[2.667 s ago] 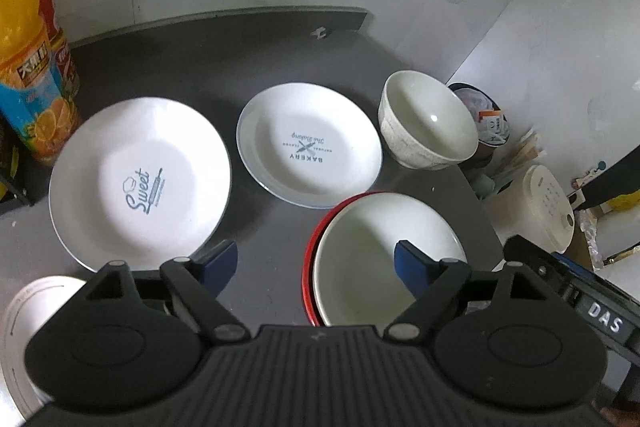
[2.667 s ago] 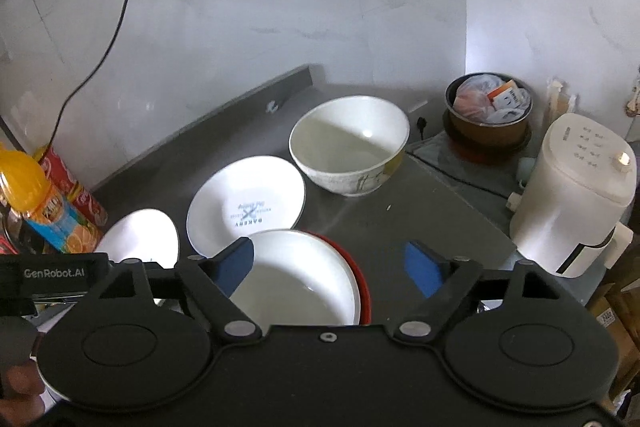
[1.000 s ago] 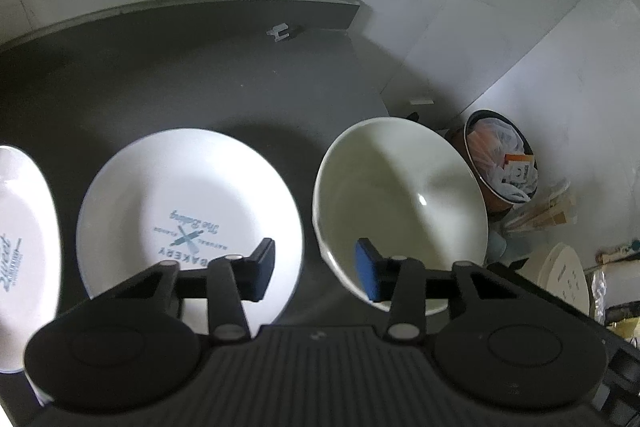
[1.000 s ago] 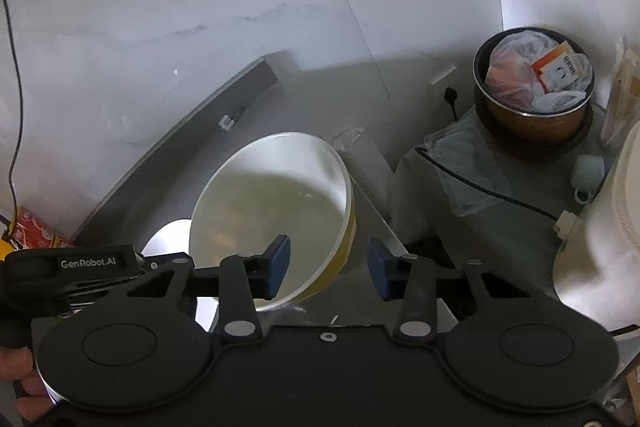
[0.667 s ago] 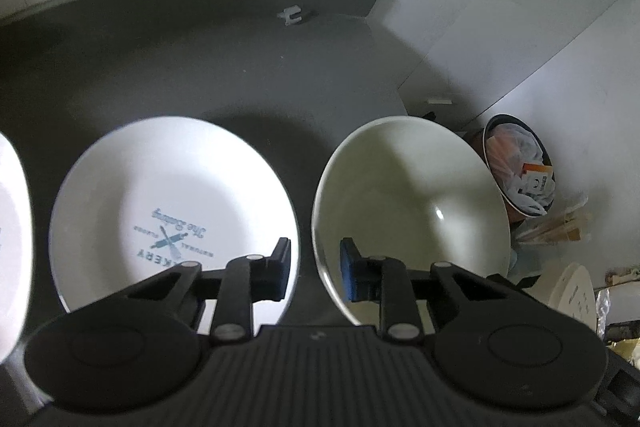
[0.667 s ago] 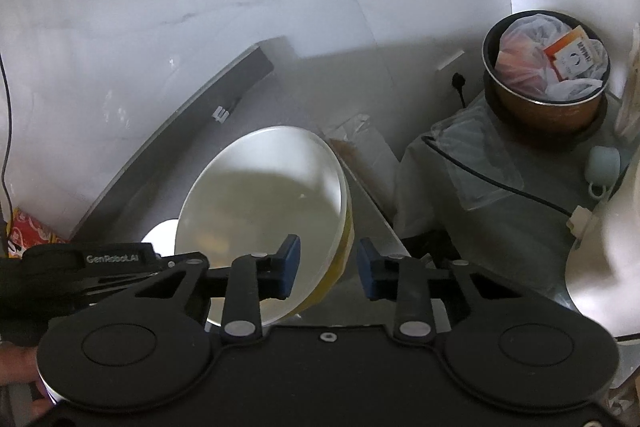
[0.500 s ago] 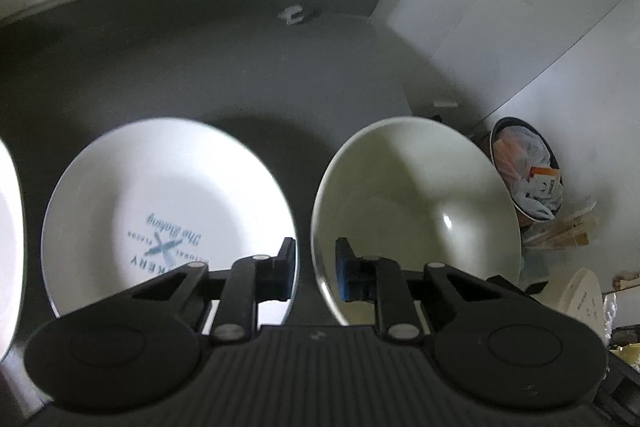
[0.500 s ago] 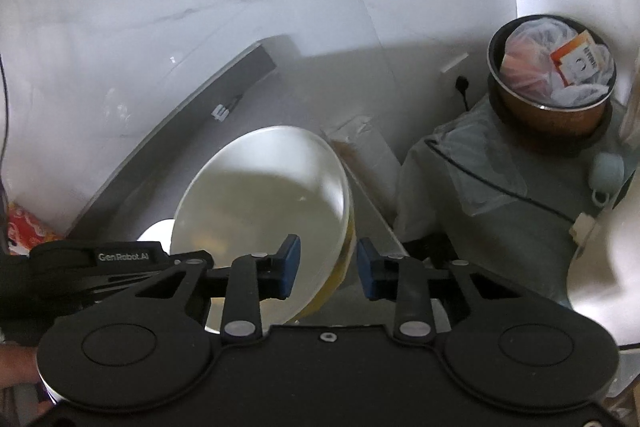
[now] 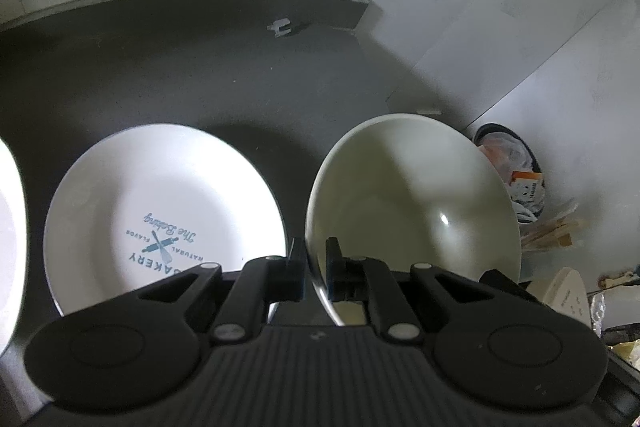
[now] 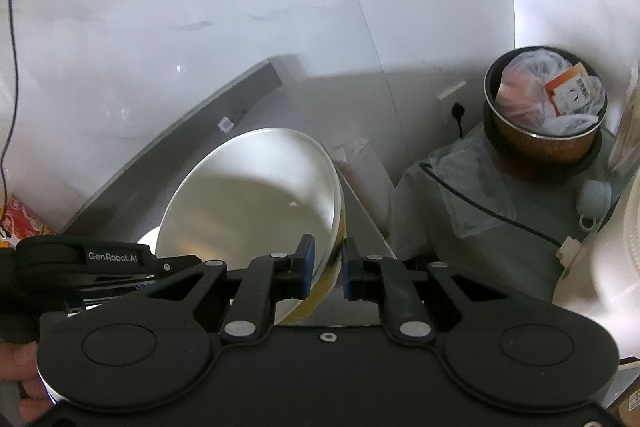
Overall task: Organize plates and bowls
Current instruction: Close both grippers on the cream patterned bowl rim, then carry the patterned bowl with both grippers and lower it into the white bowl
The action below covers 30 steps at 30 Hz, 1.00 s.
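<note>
Bowl near worktop's right edge, pinched both sides: left hand-held gripper clamped on near-left rim, right hand-held gripper clamped on right rim. Bakery plate clear in left view only. Yellow outer wall, filled pot clearer in right view.

My right tongs are clamped on the rim of the white bowl, one finger inside and one against its yellowish outer wall. The bowl sits tilted over the grey tabletop. At the left edge I see the left tongs, marked GenRobot.AI, and part of a hand. Far right, a brown pot holds bagged packets, with a black cable running nearby.
</note>
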{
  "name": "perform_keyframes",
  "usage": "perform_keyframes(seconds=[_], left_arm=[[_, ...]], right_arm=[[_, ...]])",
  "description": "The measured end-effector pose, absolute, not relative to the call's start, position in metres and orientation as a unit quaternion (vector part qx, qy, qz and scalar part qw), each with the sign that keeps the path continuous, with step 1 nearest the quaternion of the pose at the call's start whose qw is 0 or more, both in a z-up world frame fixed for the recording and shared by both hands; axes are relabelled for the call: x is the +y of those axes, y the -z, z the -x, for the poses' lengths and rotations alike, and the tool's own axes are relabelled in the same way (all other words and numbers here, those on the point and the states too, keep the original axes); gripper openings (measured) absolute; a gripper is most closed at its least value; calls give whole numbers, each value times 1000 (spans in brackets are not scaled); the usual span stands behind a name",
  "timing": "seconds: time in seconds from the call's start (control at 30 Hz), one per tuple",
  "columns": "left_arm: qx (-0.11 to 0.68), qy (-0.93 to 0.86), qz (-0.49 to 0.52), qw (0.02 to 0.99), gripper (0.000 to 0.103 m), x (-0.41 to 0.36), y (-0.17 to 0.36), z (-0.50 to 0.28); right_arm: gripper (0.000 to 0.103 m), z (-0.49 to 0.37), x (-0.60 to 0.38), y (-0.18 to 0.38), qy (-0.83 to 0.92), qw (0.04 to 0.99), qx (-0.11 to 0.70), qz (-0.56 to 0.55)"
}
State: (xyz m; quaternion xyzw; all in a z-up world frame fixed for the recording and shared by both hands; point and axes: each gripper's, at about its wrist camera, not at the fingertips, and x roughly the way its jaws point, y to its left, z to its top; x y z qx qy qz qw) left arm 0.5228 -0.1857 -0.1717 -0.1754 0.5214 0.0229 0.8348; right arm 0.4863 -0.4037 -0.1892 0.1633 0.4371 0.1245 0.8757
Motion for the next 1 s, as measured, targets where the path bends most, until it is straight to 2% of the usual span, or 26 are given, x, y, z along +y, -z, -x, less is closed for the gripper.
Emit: perform_keyframes(seconds=[0.47, 1.0], left_arm=[[491, 5, 182, 852, 8, -154, 121, -480], [480, 25, 183, 857, 8, -121, 96, -420]], right_arm=[[14, -433, -385, 143, -121, 897, 393, -160], [14, -363, -353, 114, -110, 909, 372, -152]])
